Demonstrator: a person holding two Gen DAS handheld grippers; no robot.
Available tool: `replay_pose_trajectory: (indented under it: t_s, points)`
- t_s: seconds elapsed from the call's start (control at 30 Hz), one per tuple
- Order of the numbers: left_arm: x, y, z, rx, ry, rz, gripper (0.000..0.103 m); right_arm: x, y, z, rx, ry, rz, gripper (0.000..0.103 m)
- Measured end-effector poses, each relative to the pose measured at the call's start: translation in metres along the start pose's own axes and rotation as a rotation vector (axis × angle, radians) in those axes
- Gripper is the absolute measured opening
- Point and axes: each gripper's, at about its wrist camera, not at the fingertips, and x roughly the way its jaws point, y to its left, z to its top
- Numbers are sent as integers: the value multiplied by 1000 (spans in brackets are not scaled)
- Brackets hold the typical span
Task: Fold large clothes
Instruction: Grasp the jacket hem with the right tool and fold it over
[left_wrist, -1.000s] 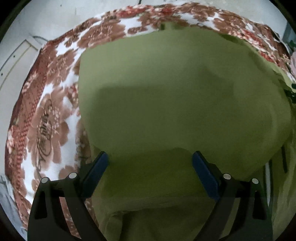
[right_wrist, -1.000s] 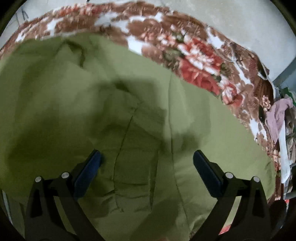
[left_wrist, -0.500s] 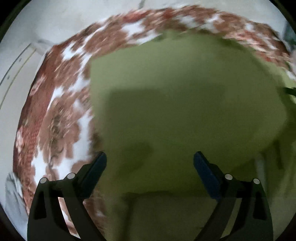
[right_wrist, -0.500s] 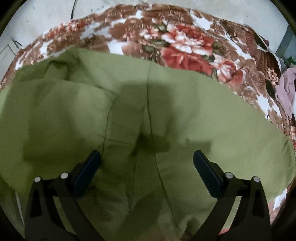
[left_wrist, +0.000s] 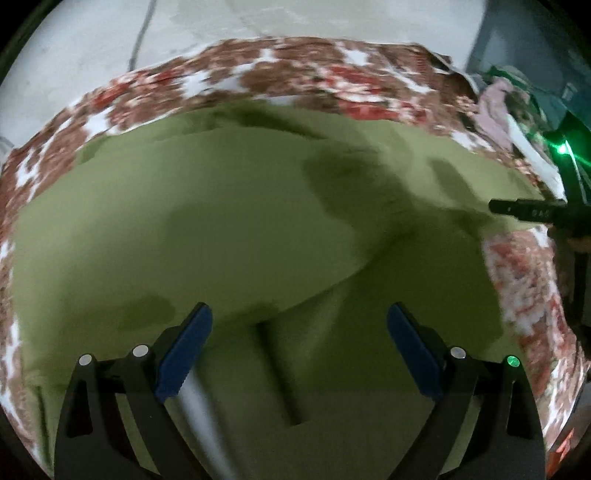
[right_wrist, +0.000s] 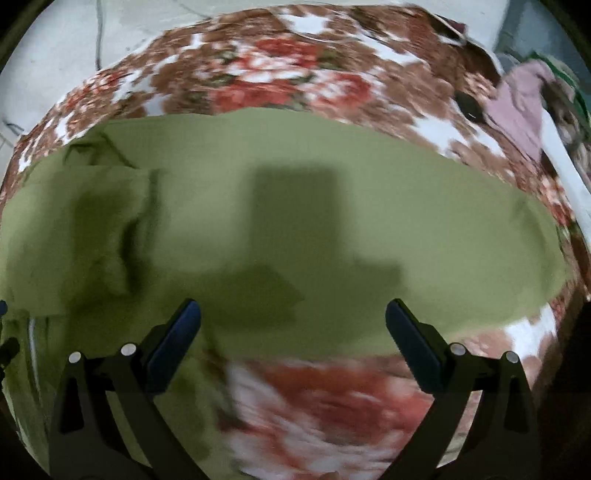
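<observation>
Lying spread over a brown, red and white floral bedspread (right_wrist: 280, 81), the large olive-green cloth garment (left_wrist: 229, 229) fills the middle of both wrist views, its far edge running roughly straight across the bed and one raised fold crossing toward the right in the left view. The left gripper (left_wrist: 299, 347) hangs over the near part of the garment with its blue-padded jaws spread wide and nothing between them; a pale metallic bar of unclear purpose shows below its left jaw. The right gripper (right_wrist: 293, 343) likewise has jaws wide apart and empty, poised above the garment's near edge where the floral pattern shows again; its dark outline also appears at the right rim of the left view. Both tools appear placed over the near hem so that each can take a corner, probably to carry that edge across for a fold. A pinkish heap of other cloth (right_wrist: 524, 107) lies at the far right, apart from the garment.
</observation>
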Motion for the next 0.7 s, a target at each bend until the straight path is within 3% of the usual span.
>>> replay_pose_trajectory:
  t_s: [0.43, 0.7]
  points:
    - [45, -106, 49, 74, 15, -17, 94, -25, -185, -27, 225, 25, -75, 98]
    - [65, -133, 60, 72, 25, -11, 94, -24, -305, -30, 487, 45, 64, 98]
